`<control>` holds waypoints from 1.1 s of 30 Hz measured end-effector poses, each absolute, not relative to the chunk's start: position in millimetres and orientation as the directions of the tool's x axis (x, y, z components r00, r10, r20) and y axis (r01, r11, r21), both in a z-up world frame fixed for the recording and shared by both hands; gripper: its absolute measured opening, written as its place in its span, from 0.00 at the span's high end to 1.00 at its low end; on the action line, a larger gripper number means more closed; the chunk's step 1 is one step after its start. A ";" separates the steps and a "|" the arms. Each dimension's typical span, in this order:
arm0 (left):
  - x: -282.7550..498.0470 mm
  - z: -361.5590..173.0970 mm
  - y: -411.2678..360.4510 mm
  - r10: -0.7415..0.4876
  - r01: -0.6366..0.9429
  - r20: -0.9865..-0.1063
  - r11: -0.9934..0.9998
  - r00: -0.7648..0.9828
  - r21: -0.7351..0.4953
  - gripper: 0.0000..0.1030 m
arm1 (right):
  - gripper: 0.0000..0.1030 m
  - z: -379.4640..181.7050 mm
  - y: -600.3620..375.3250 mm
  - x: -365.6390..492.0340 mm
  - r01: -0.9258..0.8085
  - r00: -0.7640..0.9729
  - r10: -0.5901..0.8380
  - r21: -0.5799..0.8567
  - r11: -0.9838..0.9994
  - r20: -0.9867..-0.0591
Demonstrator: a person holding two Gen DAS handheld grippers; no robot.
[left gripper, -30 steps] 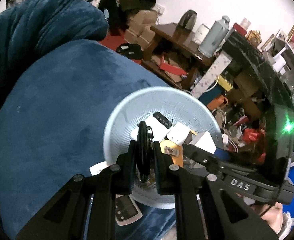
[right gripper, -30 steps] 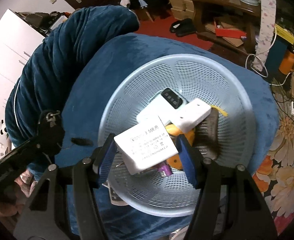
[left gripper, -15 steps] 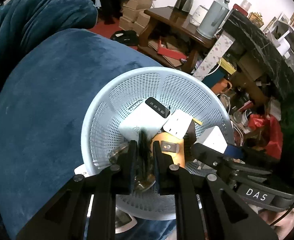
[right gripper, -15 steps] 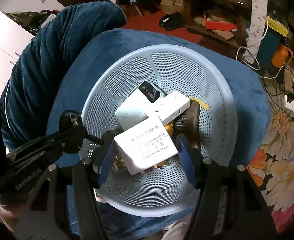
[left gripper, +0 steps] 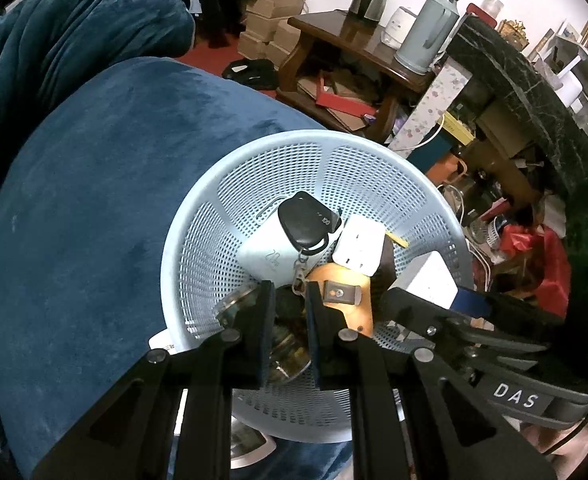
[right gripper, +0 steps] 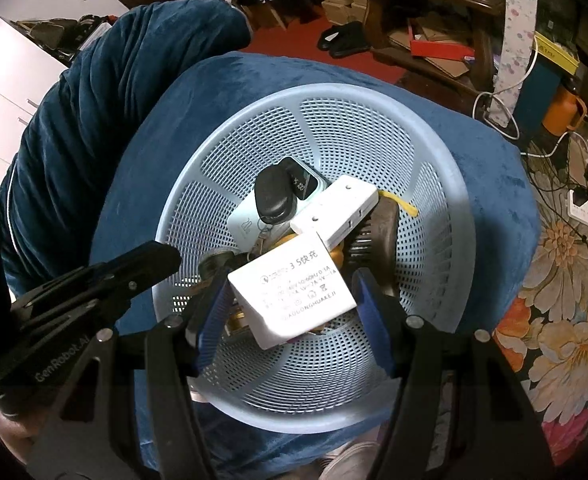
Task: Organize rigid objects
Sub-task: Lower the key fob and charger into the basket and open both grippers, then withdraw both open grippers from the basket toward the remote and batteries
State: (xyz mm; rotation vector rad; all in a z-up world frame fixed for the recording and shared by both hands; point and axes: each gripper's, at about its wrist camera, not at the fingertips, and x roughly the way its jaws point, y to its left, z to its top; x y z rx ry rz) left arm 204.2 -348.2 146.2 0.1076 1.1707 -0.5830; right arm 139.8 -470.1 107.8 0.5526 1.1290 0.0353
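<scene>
A light blue mesh basket sits on a blue velvet seat. In it lie a black car key fob on a pale power bank, a white adapter, an orange item and a dark brush. My left gripper hangs over the basket, jaws slightly apart and empty. My right gripper is shut on a white charger block above the basket.
The blue velvet seat and its cushion surround the basket. A white remote peeks out under the basket's near rim. A cluttered wooden table and cables on the floral floor lie beyond.
My left gripper moved over the basket and let go of the black key fob, which now lies on the power bank. My right gripper kept hold of the charger block.
</scene>
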 end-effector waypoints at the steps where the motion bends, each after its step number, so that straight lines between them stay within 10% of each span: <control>1: 204.1 145.6 -347.9 -0.373 0.483 -0.890 0.849 0.261 -0.214 0.86 | 0.39 107.8 -470.1 139.9 0.245 0.441 0.300 0.436 0.866 -0.846; 8: 206.4 142.7 -343.8 -0.356 0.469 -0.892 0.861 0.279 -0.197 0.86 | 0.39 106.9 -471.9 140.6 0.250 0.438 0.298 0.433 0.866 -0.848; 12: 208.0 139.8 -341.0 -0.323 0.447 -0.898 0.879 0.299 -0.167 0.37 | 0.38 106.9 -473.3 142.4 0.258 0.432 0.293 0.428 0.866 -0.853; 18: 213.6 136.4 -329.5 -0.283 0.403 -0.906 0.904 0.315 -0.142 0.07 | 0.16 109.7 -481.7 140.0 0.298 0.458 0.263 0.425 0.855 -0.849; 33: 211.0 135.6 -315.7 -0.214 0.383 -0.918 0.921 0.333 -0.076 0.01 | 0.00 116.6 -465.9 143.8 0.275 0.451 0.196 0.345 0.897 -0.871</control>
